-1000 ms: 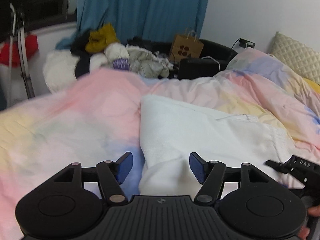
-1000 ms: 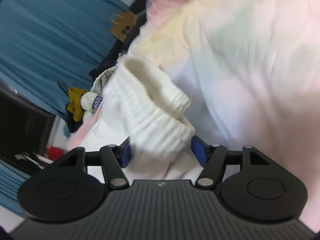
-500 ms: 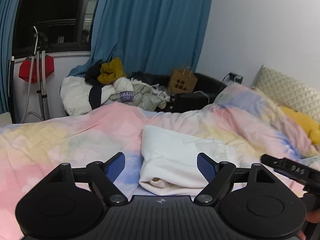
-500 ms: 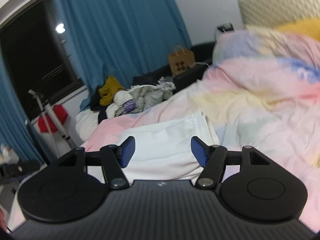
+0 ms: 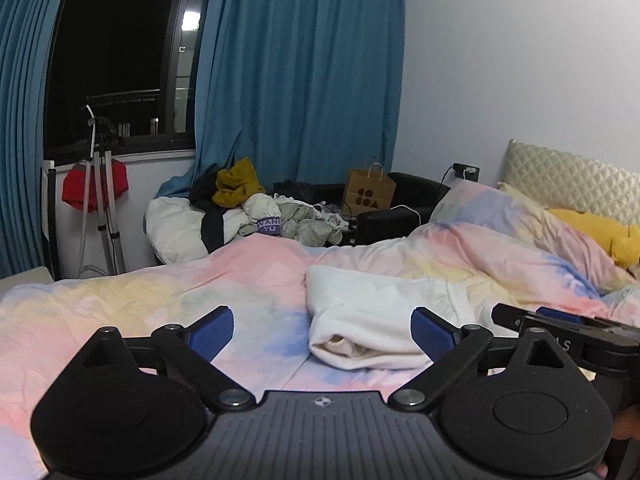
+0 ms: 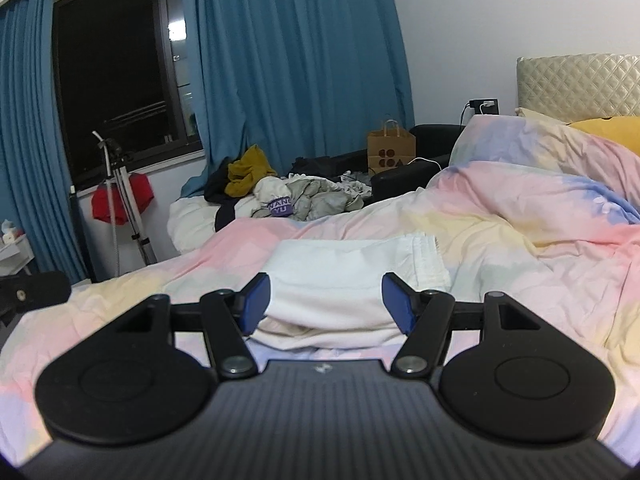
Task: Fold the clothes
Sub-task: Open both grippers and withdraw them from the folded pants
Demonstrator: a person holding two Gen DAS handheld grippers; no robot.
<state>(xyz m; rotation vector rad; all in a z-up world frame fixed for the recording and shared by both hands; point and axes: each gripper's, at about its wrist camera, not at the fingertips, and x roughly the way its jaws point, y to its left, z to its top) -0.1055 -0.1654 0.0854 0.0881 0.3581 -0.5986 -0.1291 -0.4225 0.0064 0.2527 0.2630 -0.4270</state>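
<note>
Both grippers hang above the bed with nothing between their blue pads. Left gripper (image 5: 322,330) has its jaws spread wide; right gripper (image 6: 325,300) is also open, a little less wide, and holds nothing.

Taking the white garment (image 5: 376,312) as the landmark: it lies folded into a thick rectangle on the pastel duvet (image 5: 120,304), its ribbed hem on the side toward the headboard (image 5: 572,176). From the left wrist view the left gripper sits on the near side of the garment and off toward the window, its right pad in front of the garment's near corner, and the right gripper (image 5: 560,328) shows just beside the garment's hem side. From the right wrist view the garment (image 6: 344,272) lies straight ahead of the right gripper, framed between its pads, apart from them.

Beyond the garment's far edge, past the duvet, a heap of loose clothes (image 5: 248,208) is piled below the blue curtain (image 5: 304,80), with a brown paper bag (image 5: 370,194) near it. A yellow pillow (image 5: 592,228) lies past the hem side.
</note>
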